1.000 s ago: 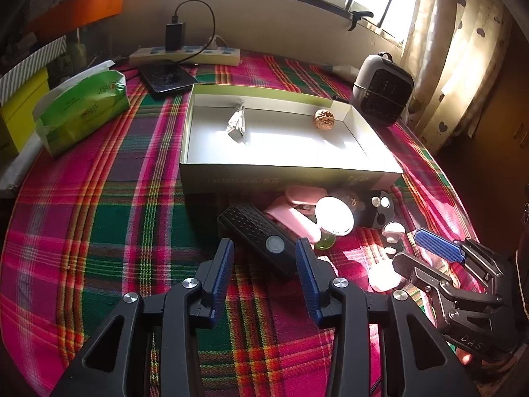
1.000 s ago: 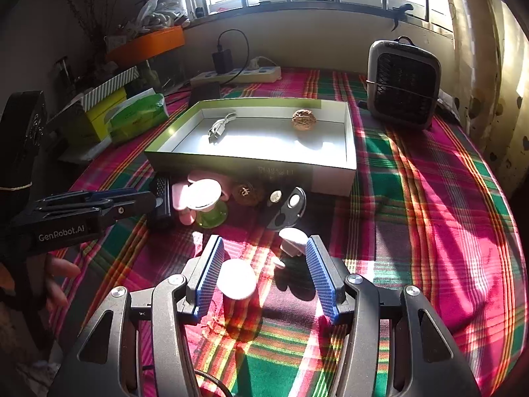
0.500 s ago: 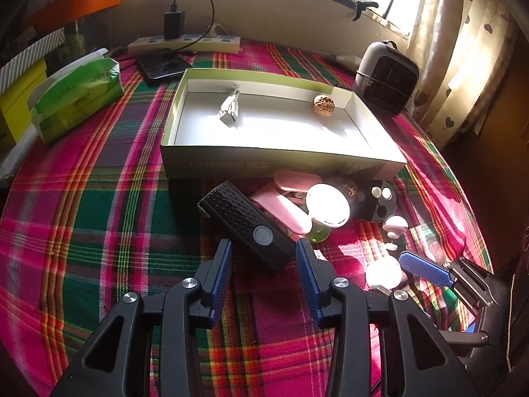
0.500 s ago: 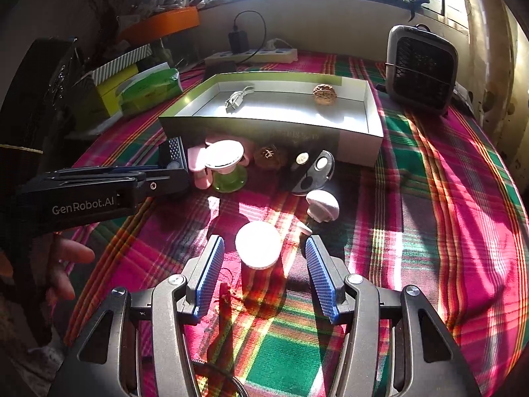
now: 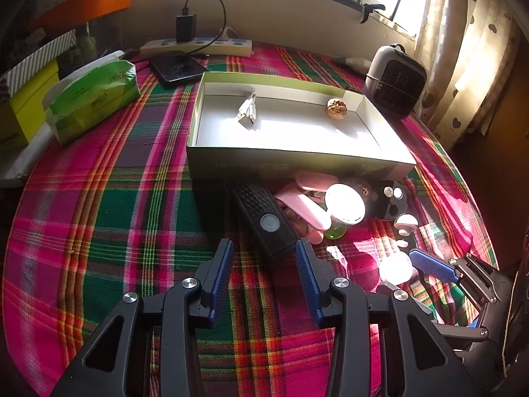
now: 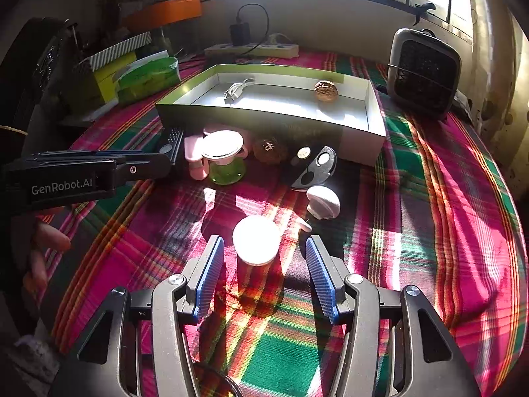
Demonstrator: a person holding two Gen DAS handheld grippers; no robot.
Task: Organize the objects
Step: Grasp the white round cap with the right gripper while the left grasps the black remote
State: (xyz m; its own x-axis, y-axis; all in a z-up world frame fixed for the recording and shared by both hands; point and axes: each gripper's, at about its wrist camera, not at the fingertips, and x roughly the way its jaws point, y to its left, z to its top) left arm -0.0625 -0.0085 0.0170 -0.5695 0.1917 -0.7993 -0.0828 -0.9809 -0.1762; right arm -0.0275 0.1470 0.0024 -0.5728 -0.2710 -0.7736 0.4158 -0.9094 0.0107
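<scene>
A shallow green-sided box [image 5: 297, 165] [image 6: 251, 117] holds a white cable [image 5: 247, 110] and a walnut [image 5: 336, 108]. In front of it lie a black remote [image 5: 264, 218], pink items [image 5: 305, 210], a white-lidded green stand [image 6: 223, 157], a second walnut [image 6: 269, 149], a black disc case [image 6: 312, 168] and a white knob [image 6: 323, 202]. My left gripper [image 5: 264, 266] is open, its tips just short of the remote's near end. My right gripper [image 6: 263, 264] is open on either side of a small white-capped jar [image 6: 256, 241], not touching it.
A green tissue pack [image 5: 91, 102], yellow box [image 5: 20, 112], power strip [image 5: 198, 46] and phone [image 5: 178, 69] stand at the back left. A small heater [image 6: 423, 72] stands at the back right. Plaid cloth covers the round table; its edge falls away on the right.
My left gripper has moved forward toward the remote. My right gripper has advanced so the white-capped jar now stands between its fingers.
</scene>
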